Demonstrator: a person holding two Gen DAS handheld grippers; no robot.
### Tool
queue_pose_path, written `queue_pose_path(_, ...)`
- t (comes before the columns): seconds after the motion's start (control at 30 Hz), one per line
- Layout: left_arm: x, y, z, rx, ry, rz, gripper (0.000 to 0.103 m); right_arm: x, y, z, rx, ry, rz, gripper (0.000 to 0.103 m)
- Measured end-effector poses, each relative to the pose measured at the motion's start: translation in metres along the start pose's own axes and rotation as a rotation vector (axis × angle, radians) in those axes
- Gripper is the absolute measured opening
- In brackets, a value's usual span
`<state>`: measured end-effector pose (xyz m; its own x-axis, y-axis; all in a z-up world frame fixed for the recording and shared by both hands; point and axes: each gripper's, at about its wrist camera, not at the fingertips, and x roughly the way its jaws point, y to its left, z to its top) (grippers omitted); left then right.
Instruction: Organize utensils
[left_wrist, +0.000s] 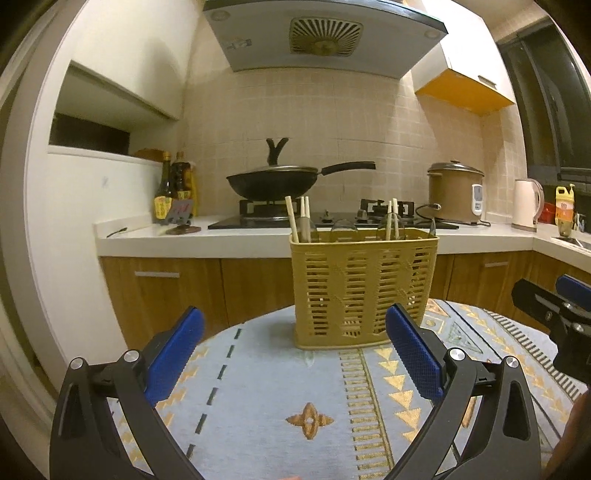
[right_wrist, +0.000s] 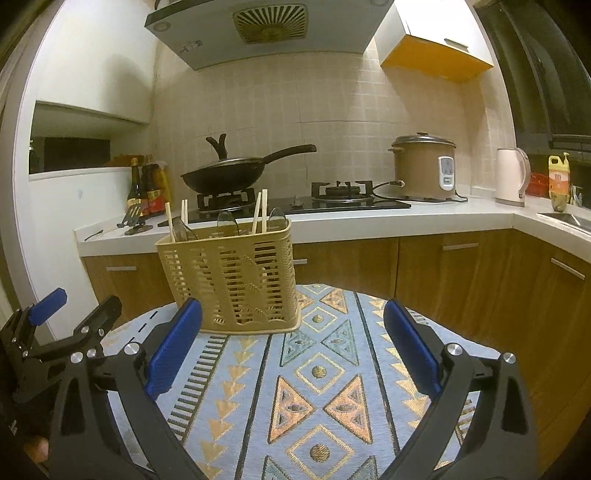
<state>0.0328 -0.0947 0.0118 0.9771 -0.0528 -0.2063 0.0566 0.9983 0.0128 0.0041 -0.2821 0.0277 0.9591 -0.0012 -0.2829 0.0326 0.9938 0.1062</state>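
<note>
kitchen counter (left_wrist: 258, 240), wok (left_wrist: 273, 182), utensil basket (left_wrist: 364, 288)

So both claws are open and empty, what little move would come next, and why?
Probably easing the left gripper forward toward the yellow basket. Chopsticks and clear spoons already stand inside, no loose utensils show on the patterned tablecloth, and the right gripper sits open too.

cloth (left_wrist: 258, 398) before caddy: bare | caddy (left_wrist: 364, 288) top: chopsticks (left_wrist: 291, 218), spoons (right_wrist: 226, 221) protrude
</note>
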Motion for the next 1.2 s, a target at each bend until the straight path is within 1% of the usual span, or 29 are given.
queue_pose_path(0.2,0.001,0.001,-0.001,-0.004,0.004,-0.004,0.095,0.001,0.005,-0.001,-0.017,0.003,-0.005,0.094)
queue_pose_path(0.5,0.005,-0.004,-0.002,0.015,0.024,-0.015,0.095,0.003,-0.002,-0.001,0.016,0.015,0.007,0.095)
queue_pose_path(0.7,0.005,-0.007,-0.004,0.029,0.025,-0.020,0.095,0.003,-0.001,-0.001,0.010,0.017,0.010,0.095)
queue_pose_path(0.87,0.011,-0.009,-0.005,0.031,0.053,-0.020,0.095,0.006,0.001,-0.002,-0.010,0.030,-0.006,0.095)
queue_pose_path(1.2,0.013,-0.002,-0.004,-0.016,0.071,-0.033,0.095,0.008,0.004,-0.003,-0.028,0.038,-0.021,0.095)
